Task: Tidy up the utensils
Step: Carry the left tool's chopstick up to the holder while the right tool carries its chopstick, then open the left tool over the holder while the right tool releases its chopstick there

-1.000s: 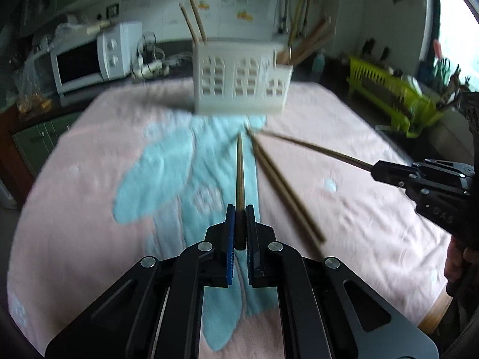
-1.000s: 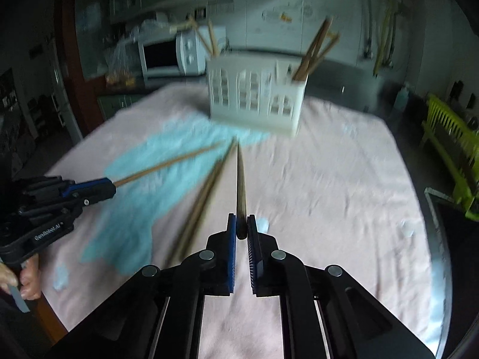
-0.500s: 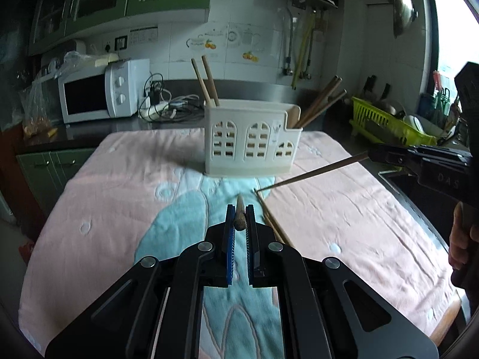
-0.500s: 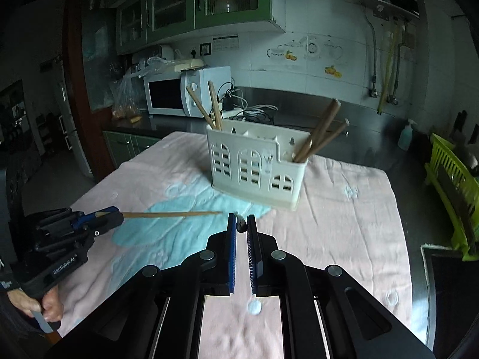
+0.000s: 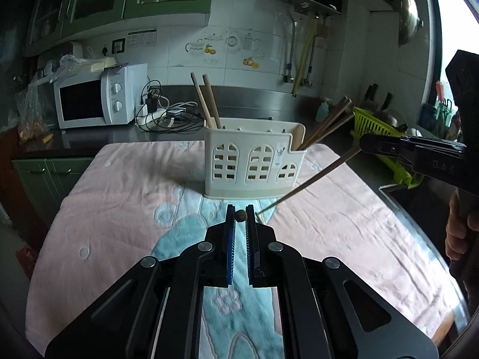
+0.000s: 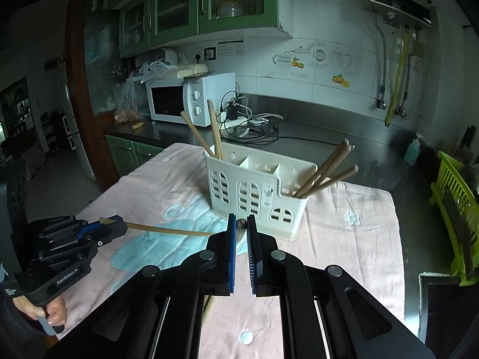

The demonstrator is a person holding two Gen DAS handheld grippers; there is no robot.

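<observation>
My left gripper (image 5: 240, 215) is shut on a wooden chopstick (image 5: 240, 216) that I see end-on, held above the cloth in front of the white utensil holder (image 5: 254, 158). From the right, my right gripper (image 5: 362, 145) is shut on a darker chopstick (image 5: 308, 181) that slants down towards the cloth. In the right wrist view this right gripper (image 6: 241, 223) grips its chopstick (image 6: 241, 223) end-on just before the holder (image 6: 257, 191). The left gripper (image 6: 121, 228) holds its light chopstick (image 6: 167, 230) level at the left. Chopsticks stand in the holder's left (image 6: 214, 131) and right (image 6: 326, 170) compartments.
A pink and blue cloth (image 5: 119, 203) covers the table. Another chopstick (image 6: 206, 308) lies on it under the right gripper. A microwave (image 5: 95, 101) and cables (image 5: 167, 116) sit on the counter behind. A green dish rack (image 6: 452, 209) stands right of the table. A person's hand (image 6: 45, 311) grips each handle.
Both grippers have risen and lifted their chopsticks off the cloth. They have come nearer the holder, and both chopsticks now show end-on.
</observation>
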